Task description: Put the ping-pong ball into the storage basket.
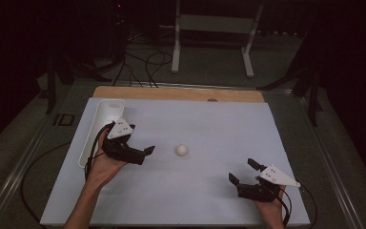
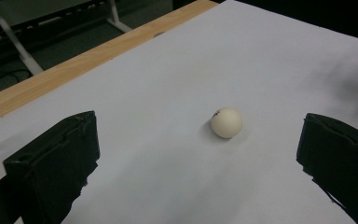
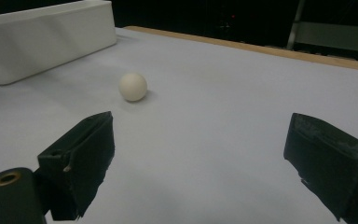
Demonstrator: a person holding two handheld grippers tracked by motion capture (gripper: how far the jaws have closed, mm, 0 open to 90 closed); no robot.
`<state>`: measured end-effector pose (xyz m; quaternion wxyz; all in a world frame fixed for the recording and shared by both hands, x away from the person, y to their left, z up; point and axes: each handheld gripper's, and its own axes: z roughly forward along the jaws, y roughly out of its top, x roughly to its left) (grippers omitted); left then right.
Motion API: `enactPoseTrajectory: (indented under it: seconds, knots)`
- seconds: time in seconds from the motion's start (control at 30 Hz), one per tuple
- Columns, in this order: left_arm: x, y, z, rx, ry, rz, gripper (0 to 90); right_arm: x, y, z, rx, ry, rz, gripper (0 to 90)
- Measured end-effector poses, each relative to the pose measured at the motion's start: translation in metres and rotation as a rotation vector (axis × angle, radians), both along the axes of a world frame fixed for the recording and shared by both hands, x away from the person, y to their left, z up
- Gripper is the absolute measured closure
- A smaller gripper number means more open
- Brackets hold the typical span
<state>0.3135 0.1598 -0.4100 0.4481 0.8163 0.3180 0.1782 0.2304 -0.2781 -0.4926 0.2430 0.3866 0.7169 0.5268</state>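
The principal hazard, in our judgement, is roll-away: the ball [image 1: 182, 150] is a small, smooth white sphere resting free on the flat white sheet [image 1: 219, 124] with nothing beside it to stop it, so a jaw tip that meets it off-centre — or one jaw that arrives before the other — would likely send it across the sheet, possibly off an edge. A fast closure could also squeeze it out from between the pads. In the high view we see the ball just left of the frame centre, well apart from both grippers. The left gripper [image 1: 143, 155] sits at the middle left of that frame, jaws wide apart and holding nothing, its tips aimed toward the ball with a clear gap of bare sheet between. In the left gripper view the ball [image 2: 226, 122] lies ahead of the jaws, right of the frame centre and nearer the right-hand jaw, so we would expect the approach to need re-centring. The right gripper [image 1: 244, 171] at the lower right is likewise wide open and empty; in its view the ball [image 3: 133, 87] appears in the upper left, farther off. The white tray [image 1: 100, 129] lies along the left edge of the sheet — behind the left gripper.
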Motion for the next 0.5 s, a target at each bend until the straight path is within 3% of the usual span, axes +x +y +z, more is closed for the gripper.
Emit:
enactPoseTrajectory:
  seconds: [0.5]
  knots:
    - [0.006, -0.015, 0.002, 0.017, 0.011, -0.027, 0.0, -0.001, 0.002, -0.001, -0.012, 0.003, 0.005, 8.0]
